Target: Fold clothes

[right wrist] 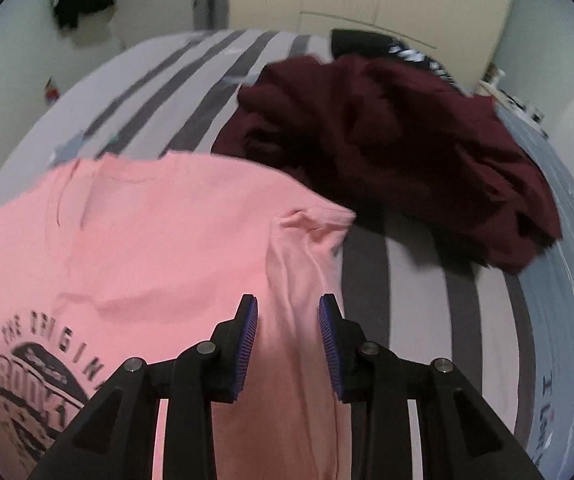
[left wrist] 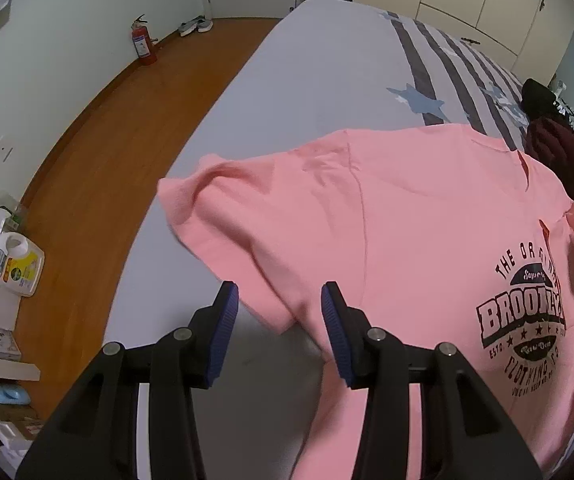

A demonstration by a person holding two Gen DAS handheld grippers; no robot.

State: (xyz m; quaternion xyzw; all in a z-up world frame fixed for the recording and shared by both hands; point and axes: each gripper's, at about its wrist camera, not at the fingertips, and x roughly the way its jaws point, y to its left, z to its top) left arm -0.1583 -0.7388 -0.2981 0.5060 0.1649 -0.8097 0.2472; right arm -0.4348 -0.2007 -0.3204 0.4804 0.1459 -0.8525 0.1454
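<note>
Pink T-shirt (left wrist: 427,220) lies spread flat on the striped bed sheet (left wrist: 319,80), print side up. From the left wrist camera, the left gripper (left wrist: 281,300) hangs with jaws apart over the sleeve edge, holding nothing. A fire extinguisher (left wrist: 143,42) and a detergent bottle (left wrist: 17,264) stand on the wooden floor (left wrist: 99,152). From the right wrist camera, the right gripper (right wrist: 288,312) is also parted above the other sleeve. A dark red garment (right wrist: 399,152) lies crumpled just beside the T-shirt.

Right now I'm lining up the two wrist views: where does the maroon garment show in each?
Left wrist: the maroon garment sits at the far right edge, beyond the pink T-shirt.
Right wrist: maroon garment fills the upper middle-right, crumpled.
Shared landmark: the shirt's black Brooklyn print.
</note>
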